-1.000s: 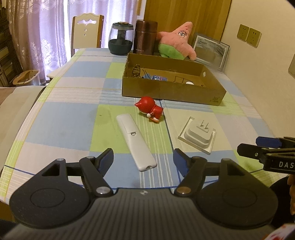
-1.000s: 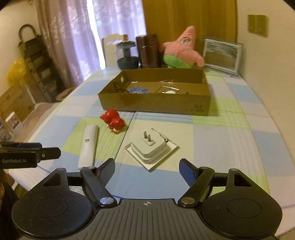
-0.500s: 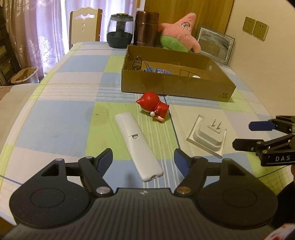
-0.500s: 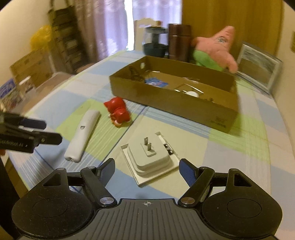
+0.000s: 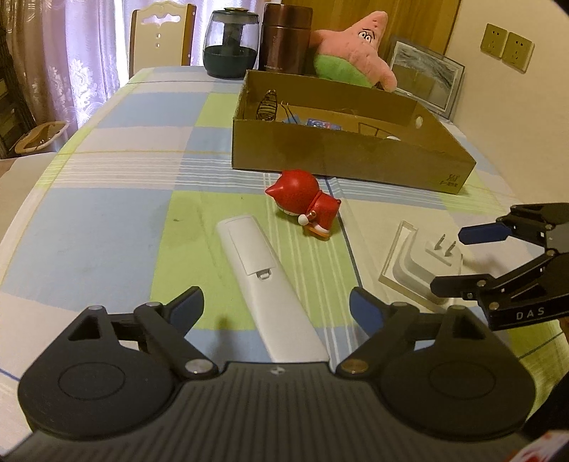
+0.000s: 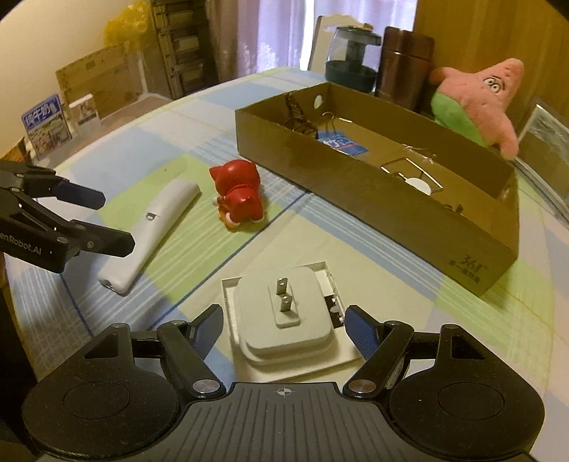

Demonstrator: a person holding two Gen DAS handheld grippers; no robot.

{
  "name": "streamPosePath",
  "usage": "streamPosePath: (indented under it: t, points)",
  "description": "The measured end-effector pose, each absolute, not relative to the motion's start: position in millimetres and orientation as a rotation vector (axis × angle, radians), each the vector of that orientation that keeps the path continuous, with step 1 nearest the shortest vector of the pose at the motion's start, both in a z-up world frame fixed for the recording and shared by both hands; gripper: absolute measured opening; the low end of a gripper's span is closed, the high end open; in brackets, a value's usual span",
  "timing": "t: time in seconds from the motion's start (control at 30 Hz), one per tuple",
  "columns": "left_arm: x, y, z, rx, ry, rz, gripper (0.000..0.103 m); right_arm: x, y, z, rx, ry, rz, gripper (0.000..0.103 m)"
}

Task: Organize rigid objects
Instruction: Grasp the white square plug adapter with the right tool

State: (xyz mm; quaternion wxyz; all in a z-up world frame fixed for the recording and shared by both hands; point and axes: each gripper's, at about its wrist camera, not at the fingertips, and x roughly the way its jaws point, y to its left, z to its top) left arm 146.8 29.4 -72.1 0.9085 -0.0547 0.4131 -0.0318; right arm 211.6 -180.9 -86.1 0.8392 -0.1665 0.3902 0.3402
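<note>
A white remote (image 5: pixel 265 280) lies on the checked tablecloth; my left gripper (image 5: pixel 275 309) is open with its near end between the fingers, not touching. A white plug adapter (image 6: pixel 284 312) on its square base sits between the open fingers of my right gripper (image 6: pixel 284 332). A red toy figure (image 5: pixel 304 206) lies on its side beyond the remote, in front of the open cardboard box (image 5: pixel 341 161). The remote (image 6: pixel 154 231), the toy (image 6: pixel 240 197) and the box (image 6: pixel 373 192) also show in the right wrist view. The right gripper (image 5: pixel 458 259) shows over the adapter (image 5: pixel 419 264) in the left wrist view.
The box holds binder clips, a blue tag (image 6: pixel 341 144) and small items. Behind it stand a pink star plush (image 5: pixel 352 49), a brown flask (image 5: pixel 286 37), a dark jar (image 5: pixel 230 44) and a picture frame (image 5: pixel 425 76). A chair (image 5: pixel 160 33) stands at the far end.
Both grippers have moved forward and lower: the left one now straddles the near end of the remote, the right one now straddles the adapter. Both stay open.
</note>
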Motion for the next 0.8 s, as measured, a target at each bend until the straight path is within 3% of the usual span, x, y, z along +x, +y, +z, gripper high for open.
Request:
streamPosePath:
  t: [0.37, 0.8]
  points:
    - [158, 27, -79, -0.127, 0.854, -0.082, 0.087, 224, -173, -98, -0.382, 0.853, 0.755, 0.063]
    - [159, 26, -84, -0.117, 0.862, -0.085, 0.087, 226, -172, -104, -0.374, 0.870, 0.727, 0.061]
